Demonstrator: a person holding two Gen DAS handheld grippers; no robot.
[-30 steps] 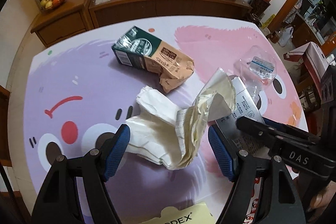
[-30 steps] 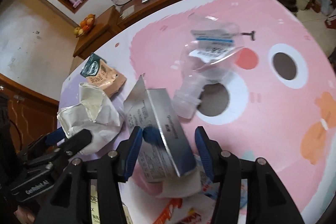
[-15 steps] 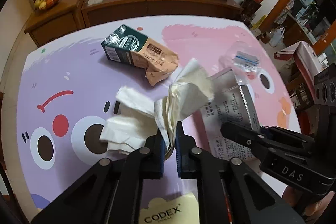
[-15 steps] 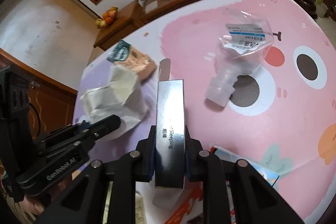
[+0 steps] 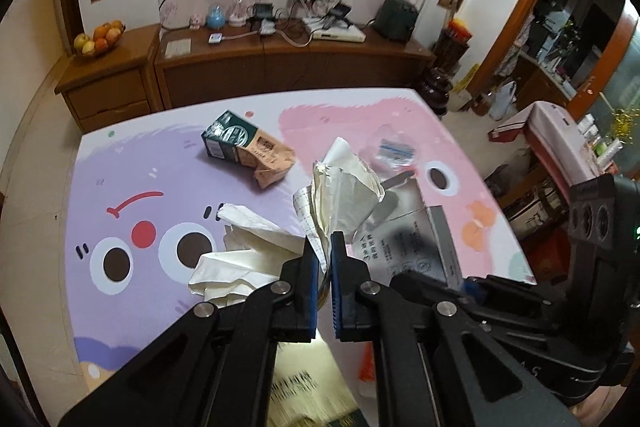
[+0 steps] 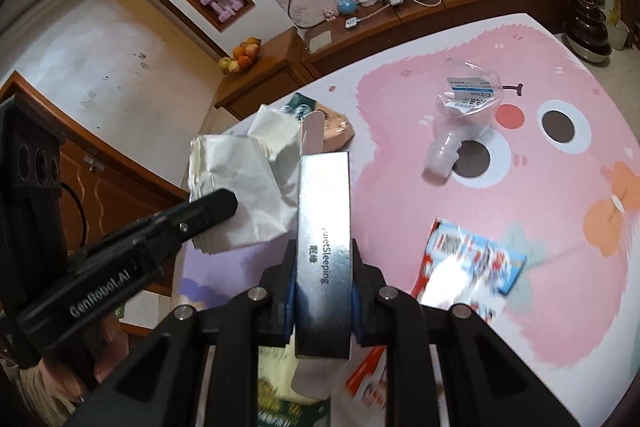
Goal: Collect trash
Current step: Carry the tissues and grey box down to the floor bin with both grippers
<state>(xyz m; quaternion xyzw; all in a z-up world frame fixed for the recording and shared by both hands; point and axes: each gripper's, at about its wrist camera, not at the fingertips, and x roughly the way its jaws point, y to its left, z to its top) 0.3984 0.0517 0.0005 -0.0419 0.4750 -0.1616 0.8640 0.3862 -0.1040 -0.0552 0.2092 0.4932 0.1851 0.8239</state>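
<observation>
Both jaws grip: left gripper (image 5: pixel 325 269) pinches crumpled paper (image 5: pixel 344 187), right gripper (image 6: pixel 323 291) clamps silver box (image 6: pixel 324 211). Pickup looks done; next, carry both somewhere to dump, no bin visible.

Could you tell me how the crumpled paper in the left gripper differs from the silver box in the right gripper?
The crumpled paper is off-white, soft and creased; the silver box is shiny, rigid and flat-sided. The paper is blank, the box printed. Both are clamped: left gripper, right gripper.
</observation>
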